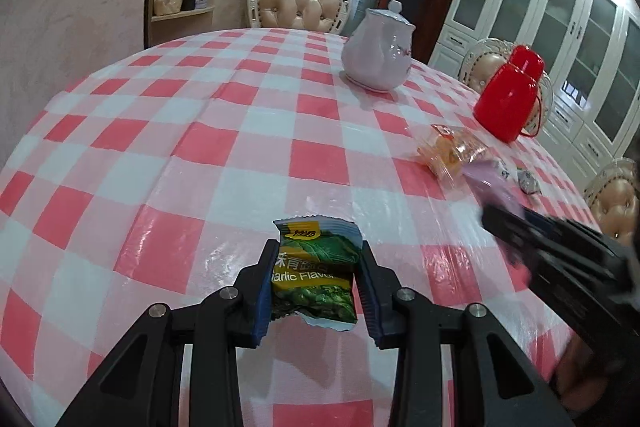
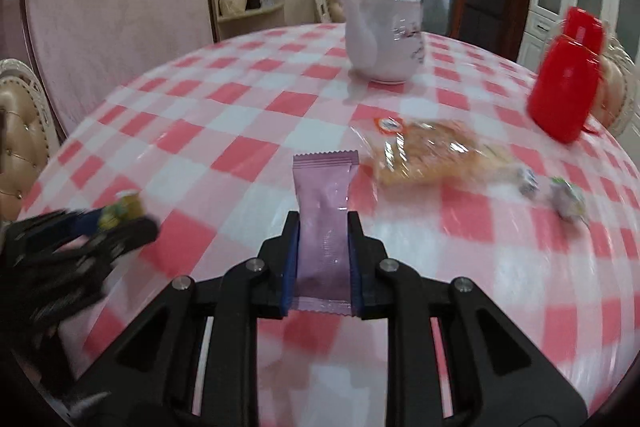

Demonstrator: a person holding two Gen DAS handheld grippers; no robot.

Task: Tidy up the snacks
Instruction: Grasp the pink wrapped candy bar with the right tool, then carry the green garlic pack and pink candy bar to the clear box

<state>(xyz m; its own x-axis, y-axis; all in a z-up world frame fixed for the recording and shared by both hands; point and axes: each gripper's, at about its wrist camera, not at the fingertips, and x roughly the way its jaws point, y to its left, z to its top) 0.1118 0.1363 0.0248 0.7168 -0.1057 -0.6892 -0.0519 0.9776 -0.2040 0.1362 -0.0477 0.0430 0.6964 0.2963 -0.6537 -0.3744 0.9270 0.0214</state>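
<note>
A: How far along are you?

B: Your left gripper is clamped on the green garlic snack packet; your right gripper pinches the pink packet. Both sit at the lower centre of their views.

A: What's left?

B: I'd say most of it. The clear-wrapped pastry and small candies lie loose at right, on the checked tablecloth.

A: And the room?

B: Dining room: teapot, red jug, padded chairs.

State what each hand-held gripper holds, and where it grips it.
Left hand-held gripper: green snack packet, by its side edges. Right hand-held gripper: purple sachet, across its lower half.
</note>
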